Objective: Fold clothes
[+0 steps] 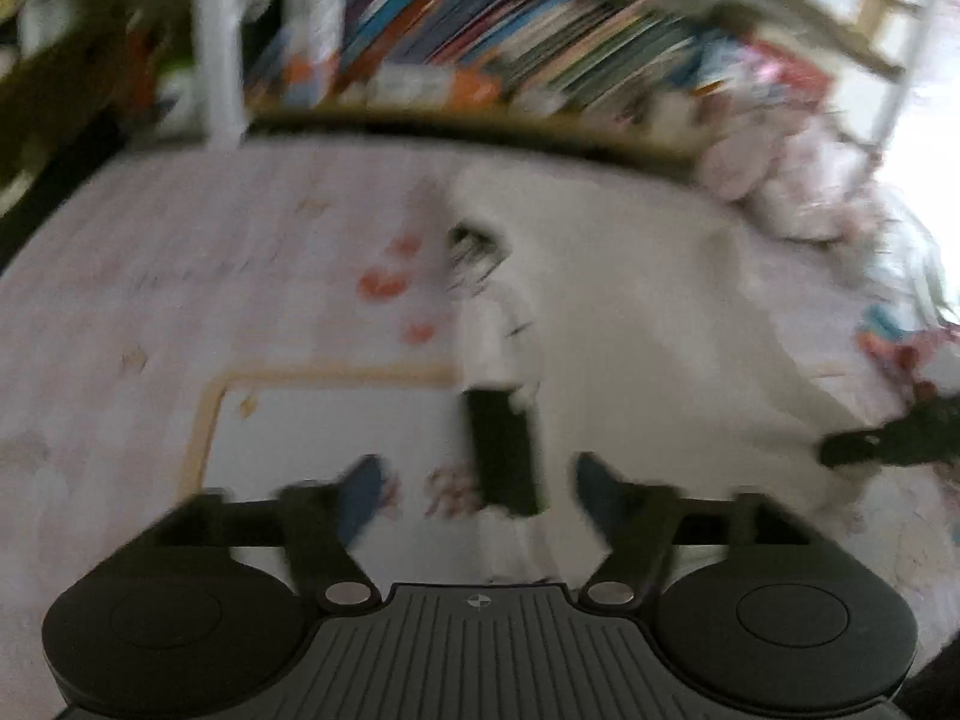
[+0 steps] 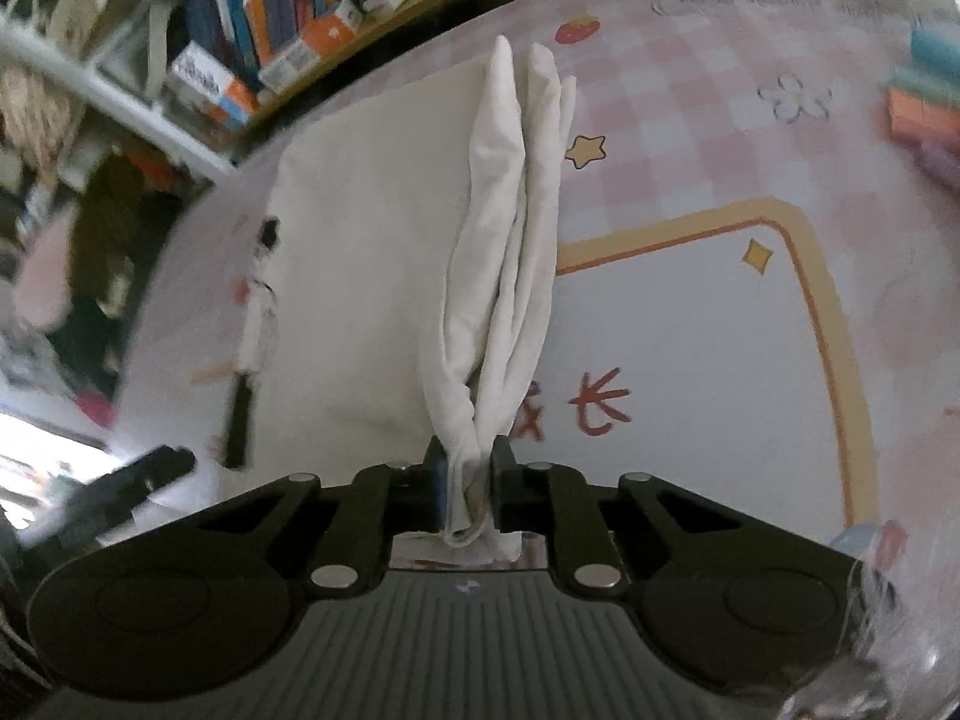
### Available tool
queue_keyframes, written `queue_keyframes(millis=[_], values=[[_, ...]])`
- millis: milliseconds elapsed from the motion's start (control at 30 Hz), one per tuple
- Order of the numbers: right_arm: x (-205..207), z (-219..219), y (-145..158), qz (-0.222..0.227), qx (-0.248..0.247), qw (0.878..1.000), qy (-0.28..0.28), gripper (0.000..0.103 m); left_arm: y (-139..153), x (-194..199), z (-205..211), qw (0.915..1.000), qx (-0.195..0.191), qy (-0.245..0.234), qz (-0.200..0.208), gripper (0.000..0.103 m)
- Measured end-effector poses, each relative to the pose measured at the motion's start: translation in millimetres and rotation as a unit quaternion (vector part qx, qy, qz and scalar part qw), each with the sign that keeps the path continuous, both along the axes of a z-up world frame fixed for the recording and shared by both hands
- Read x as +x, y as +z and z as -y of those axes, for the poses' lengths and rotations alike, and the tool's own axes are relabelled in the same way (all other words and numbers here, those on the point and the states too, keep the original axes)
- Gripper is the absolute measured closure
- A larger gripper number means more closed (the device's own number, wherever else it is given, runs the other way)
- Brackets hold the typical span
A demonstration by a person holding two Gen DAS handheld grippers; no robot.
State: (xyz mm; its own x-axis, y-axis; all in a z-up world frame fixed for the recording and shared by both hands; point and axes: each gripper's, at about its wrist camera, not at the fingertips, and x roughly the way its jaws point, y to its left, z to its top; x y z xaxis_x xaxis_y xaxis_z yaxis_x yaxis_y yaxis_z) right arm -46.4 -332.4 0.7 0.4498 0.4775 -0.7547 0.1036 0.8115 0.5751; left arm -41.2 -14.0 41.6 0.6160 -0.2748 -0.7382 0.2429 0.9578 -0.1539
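**White garment pinched at 1 edge on the pink play mat**

The white garment (image 2: 384,252) is lying spread across a pink checkered mat (image 2: 690,96), with 1 bunched edge rising in folds toward the right wrist camera. The right gripper (image 2: 468,480) is clamping that gathered edge, its 2 fingers nearly together with cloth squeezed between the pads. The left gripper (image 1: 474,486) is standing with its fingers spread wide and nothing between them, hovering over the garment's edge in a blurred view. A black-and-white printed strip (image 1: 498,408) is showing along the cloth there. Books (image 2: 282,6) are filling a shelf beyond the mat.
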Motion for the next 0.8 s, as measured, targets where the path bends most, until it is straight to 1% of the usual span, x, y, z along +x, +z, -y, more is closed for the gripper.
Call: queue_keyframes(millis=[100, 167, 200, 233, 267, 333, 367, 400, 533, 600, 700, 800], values=[[3.1, 5.9, 4.5, -0.010, 0.055, 0.998, -0.015, 0.090, 4.3, -1.7, 9.1, 0.9966, -0.046, -0.068, -0.007, 0.020], [5.3, 8.2, 8.4, -0.014, 0.087, 0.996, -0.025, 0.090, 4.0, -2.3, 19.8, 0.9939, -0.047, -0.100, -0.005, 0.019], [6.3, 8.1, 11.2, -0.013, 0.098, 0.995, -0.029, 0.090, 2.6, -4.2, 28.4, 0.9925, -0.033, -0.118, 0.006, 0.018], [7.2, 8.1, 14.0, -0.012, 0.109, 0.993, -0.033, 0.090, 1.2, -6.1, 37.1, 0.9906, -0.018, -0.135, 0.016, 0.014], [8.1, 8.0, 16.8, -0.011, 0.120, 0.992, -0.036, 0.090, -0.2, -8.0, 45.8, 0.9880, -0.004, -0.152, 0.027, 0.012], [10.0, 5.7, 22.0, -0.009, 0.132, 0.990, -0.040, 0.090, -3.0, -11.8, 63.2, 0.9811, 0.024, -0.186, 0.048, 0.011], [10.8, 4.8, 23.2, -0.009, 0.135, 0.990, -0.042, 0.090, -5.2, -13.7, 70.3, 0.9745, 0.040, -0.213, 0.057, 0.011], [11.6, 3.9, 24.5, -0.009, 0.139, 0.989, -0.044, 0.090, -8.9, -16.5, 79.2, 0.9656, 0.061, -0.243, 0.068, 0.011], [14.5, 1.0, 27.3, -0.010, 0.152, 0.987, -0.051, 0.090, -23.7, -28.8, 108.1, 0.9368, 0.131, -0.309, 0.098, 0.011], [14.6, 0.0, 29.6, -0.008, 0.151, 0.987, -0.050, 0.090, -31.9, -33.5, 120.1, 0.9285, 0.170, -0.308, 0.120, 0.011], [12.8, 0.2, 31.7, -0.005, 0.147, 0.988, -0.050, 0.090, -45.8, -35.5, 132.0, 0.9176, 0.228, -0.295, 0.138, 0.011], [9.3, 3.2, 31.2, -0.008, 0.148, 0.987, -0.055, 0.090, -55.5, -36.4, 137.9, 0.9060, 0.271, -0.284, 0.157, 0.011]])
